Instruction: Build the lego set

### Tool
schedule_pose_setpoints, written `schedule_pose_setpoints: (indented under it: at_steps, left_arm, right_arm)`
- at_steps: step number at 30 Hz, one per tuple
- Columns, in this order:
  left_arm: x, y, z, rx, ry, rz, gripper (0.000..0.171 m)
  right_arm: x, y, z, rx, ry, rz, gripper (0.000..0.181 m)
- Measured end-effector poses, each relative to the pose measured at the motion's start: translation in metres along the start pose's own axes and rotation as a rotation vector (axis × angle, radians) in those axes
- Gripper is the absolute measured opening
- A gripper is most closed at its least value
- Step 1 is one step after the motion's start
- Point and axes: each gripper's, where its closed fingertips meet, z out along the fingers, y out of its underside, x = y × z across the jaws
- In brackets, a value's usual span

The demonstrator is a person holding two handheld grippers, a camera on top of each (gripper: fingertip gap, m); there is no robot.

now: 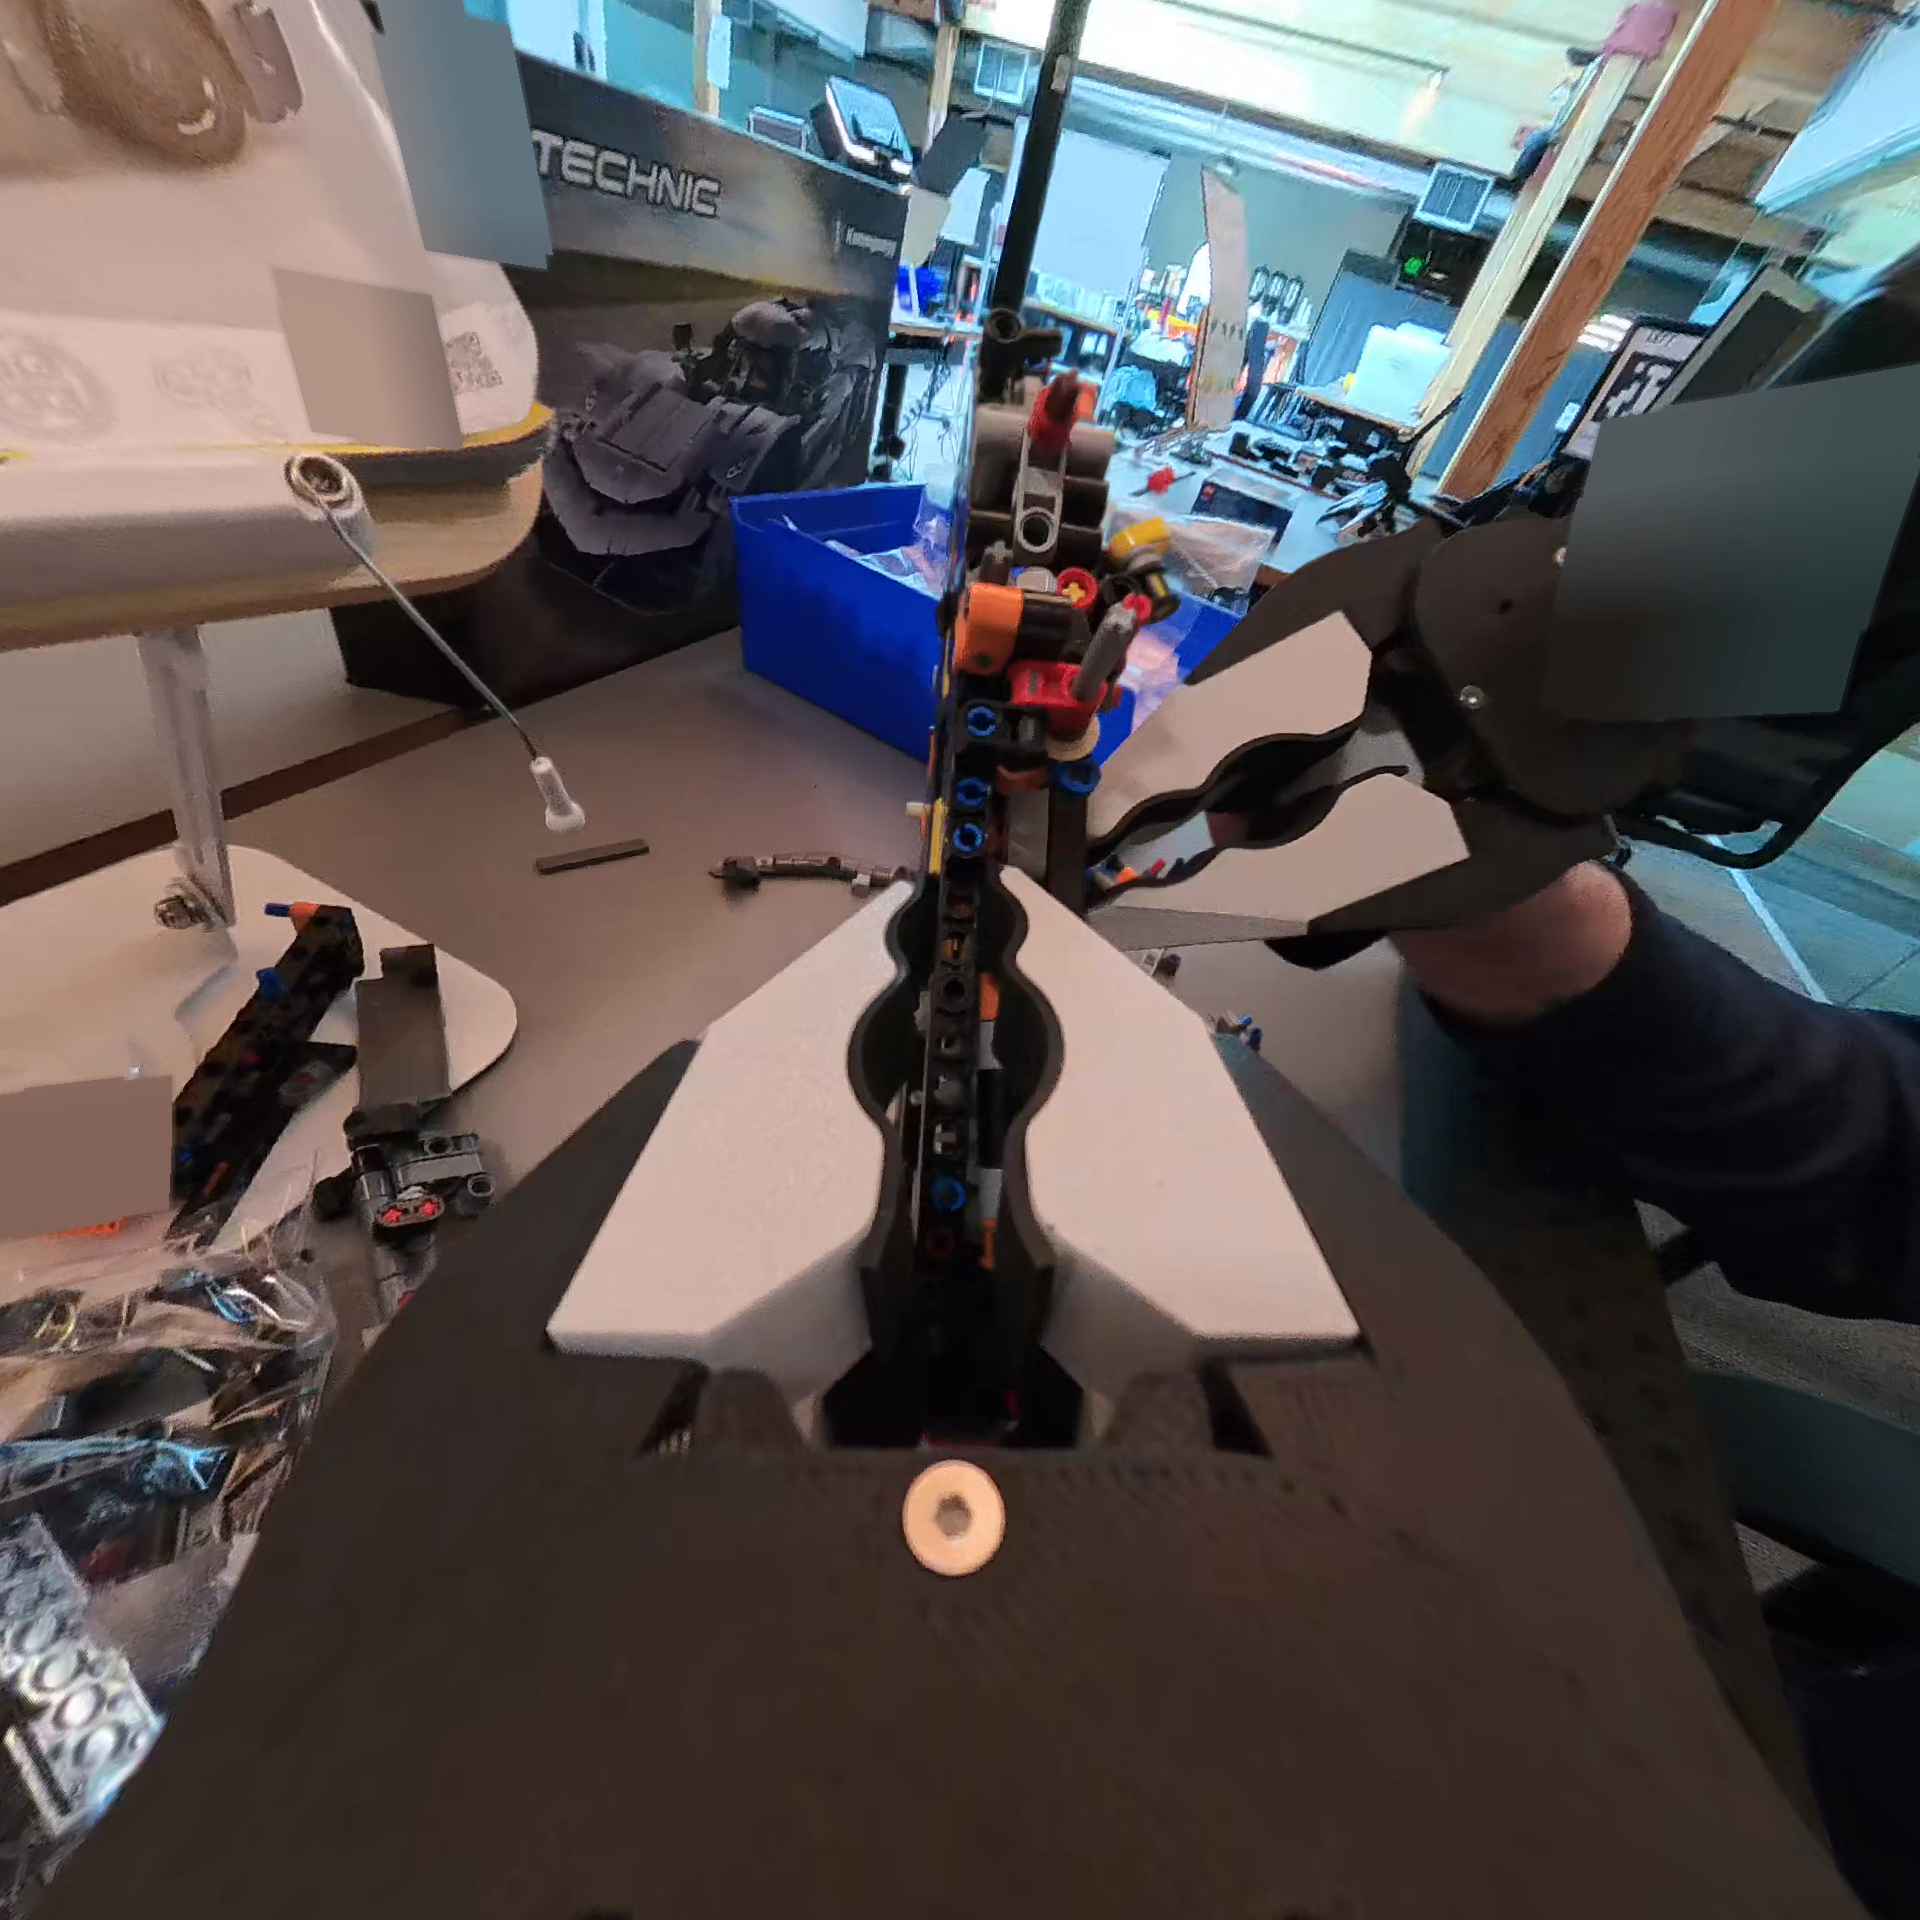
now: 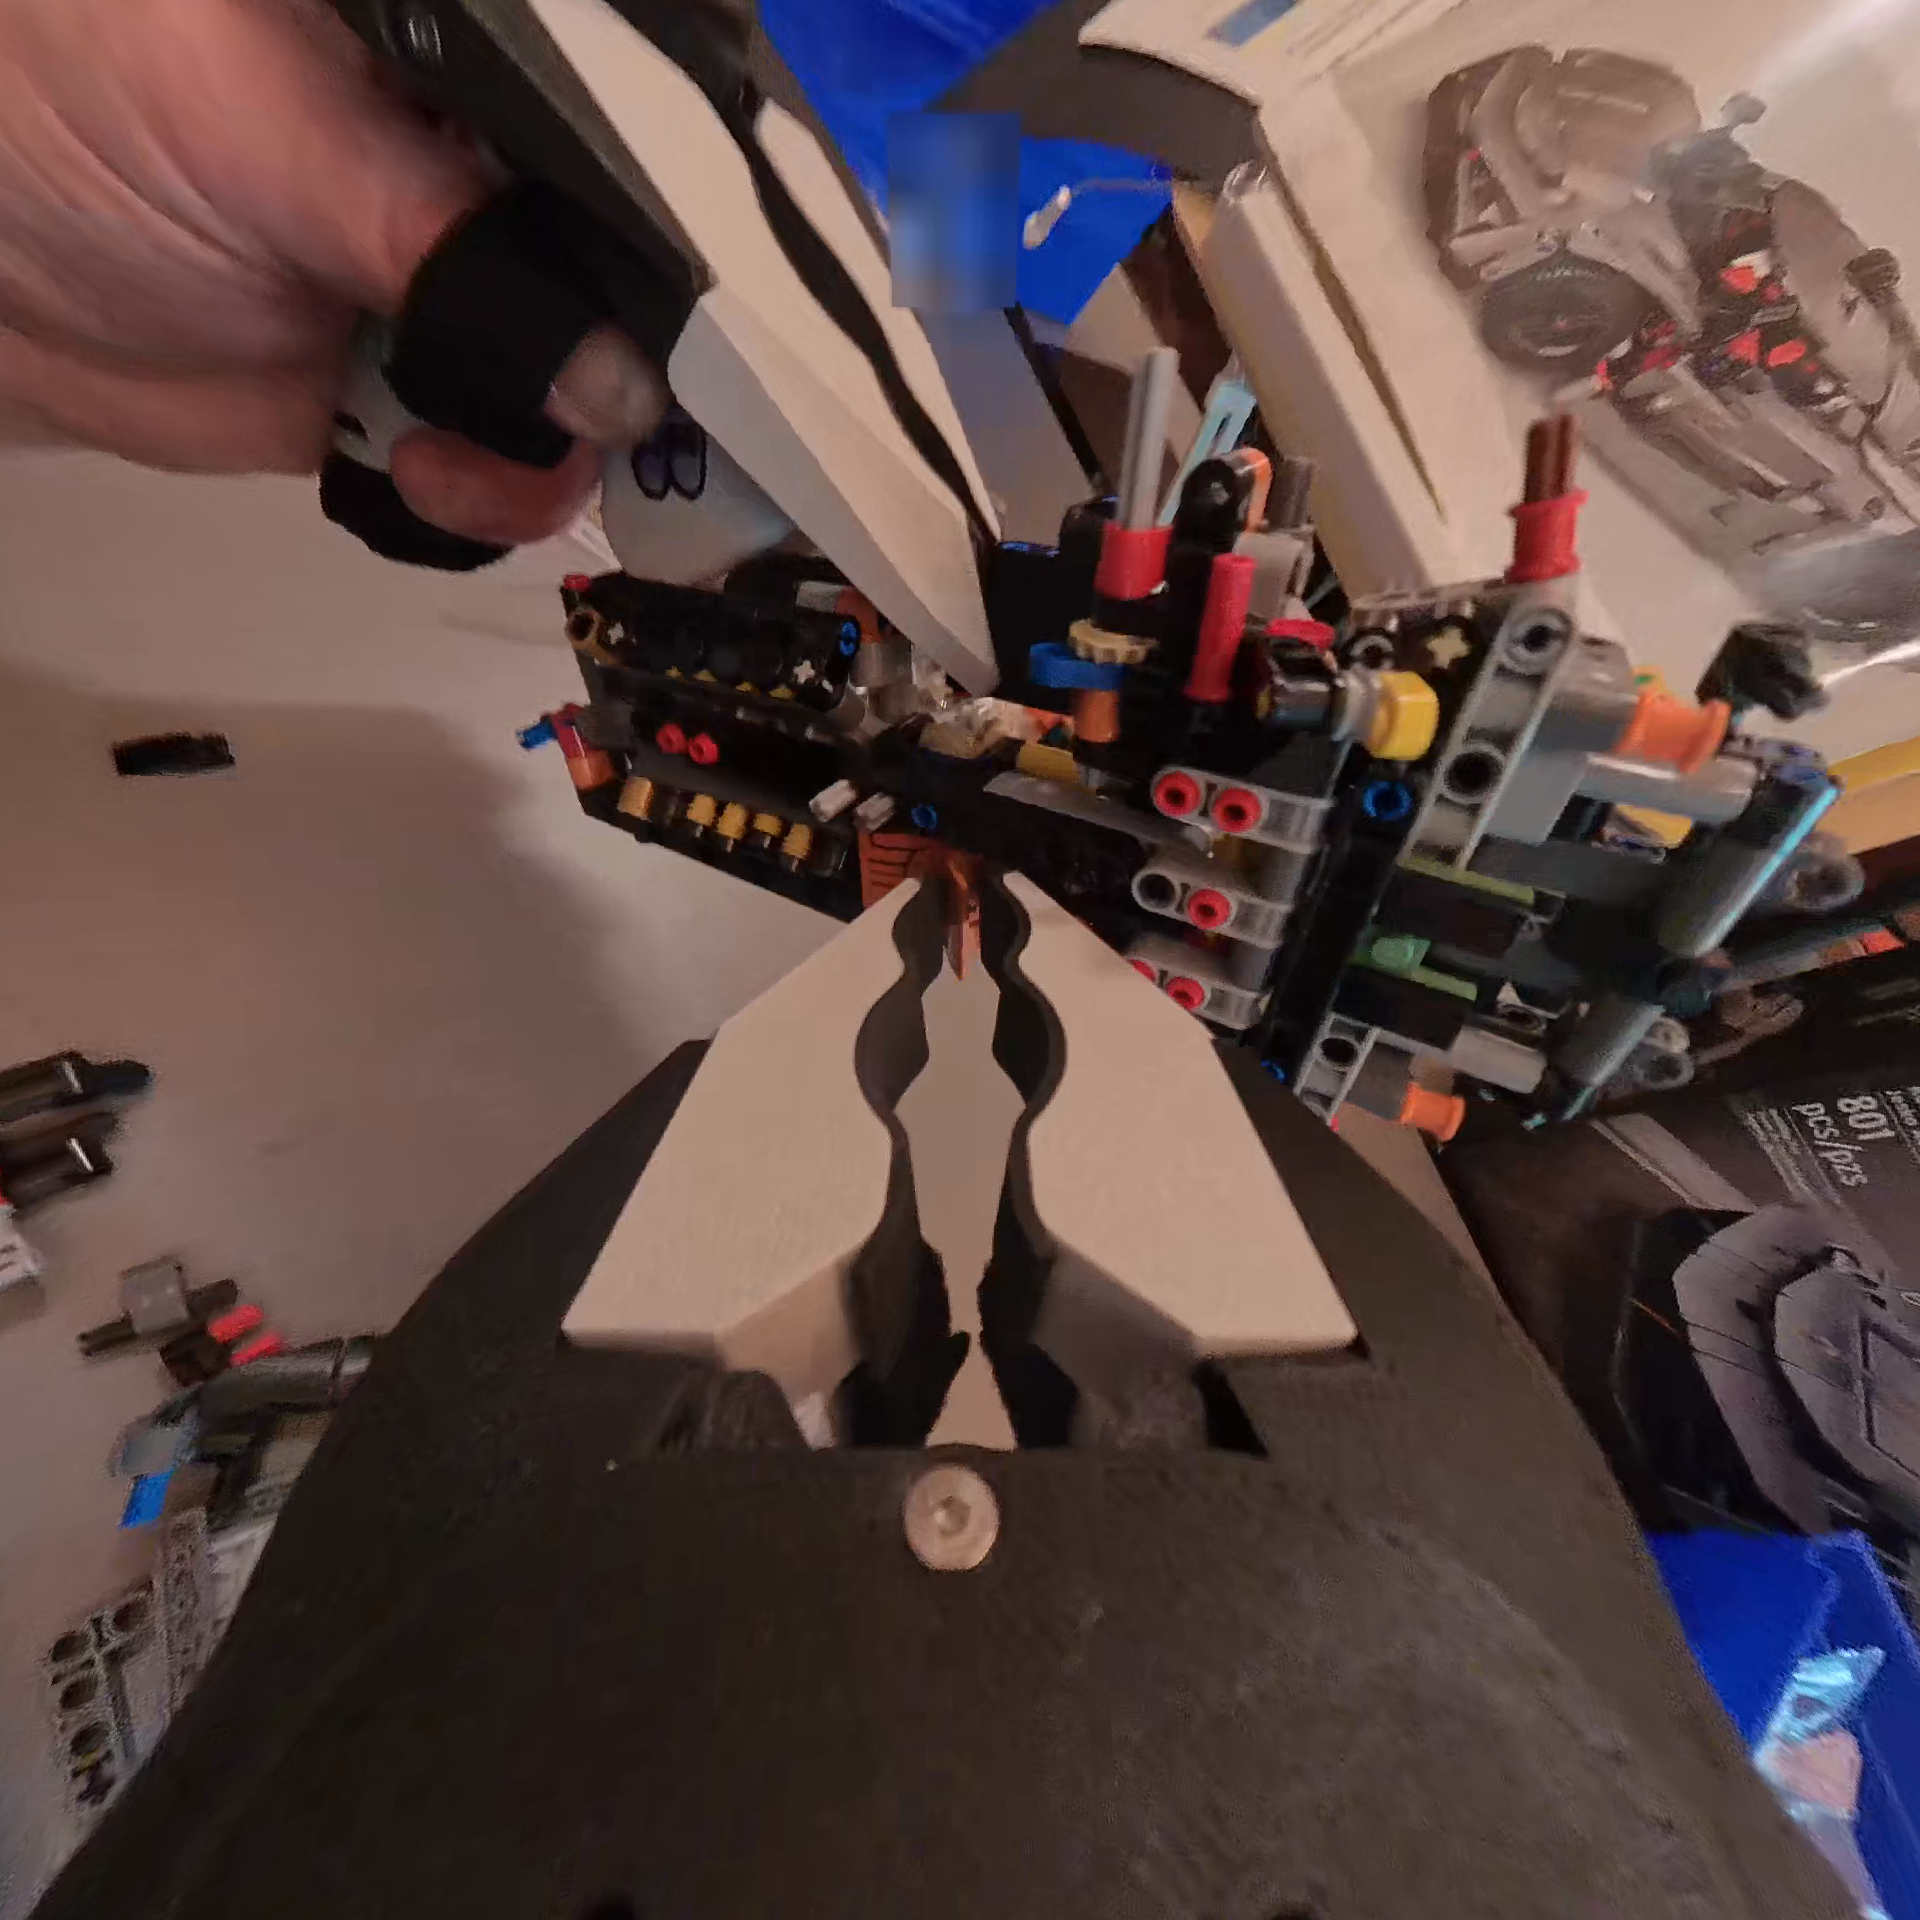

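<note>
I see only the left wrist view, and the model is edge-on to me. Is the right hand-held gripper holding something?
Observer: Yes, the right hand-held gripper pinches a small orange piece at its tips.
Operator: Does the piece touch the model?
Observer: It seems to meet the lego model's near edge, beside a row of yellow pins.
Operator: Where does my gripper hold?
Observer: The left hand-held gripper clamps the opposite edge, near the middle.

Bare surface [image 1: 727, 769] lies left of the build [image 1: 1023, 644], past a small black bar [image 1: 592, 855], while the blue bin [image 1: 831, 613] and box [image 1: 707, 343] wall off the far side and the right gripper [image 1: 1122, 842] crowds its right.
</note>
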Motion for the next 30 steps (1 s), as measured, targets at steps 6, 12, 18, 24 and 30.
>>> schedule_pose_setpoints:
  at_steps: [6,12,18,24,30]
  left_arm:
    - [-0.001,0.000,-0.002,0.023,0.045,-0.077,0.004]
    - [0.004,-0.006,-0.002,0.058,0.091,-0.099,0.004]
    - [-0.004,0.001,0.000,0.002,-0.047,0.047,0.006]
    - [-0.008,0.001,-0.005,0.014,-0.019,0.018,0.005]
    - [-0.042,-0.029,-0.049,0.212,-0.081,-0.140,0.004]
  right_arm:
    - [-0.004,-0.003,-0.009,0.040,-0.052,0.013,0.005]
    - [-0.001,-0.015,-0.022,0.189,-0.172,0.225,0.004]
    - [-0.004,-0.019,-0.014,0.176,-0.163,0.296,0.003]
    - [0.005,-0.020,-0.027,0.248,-0.195,0.372,0.002]
    - [0.042,-0.002,-0.059,0.369,-0.187,0.512,0.000]
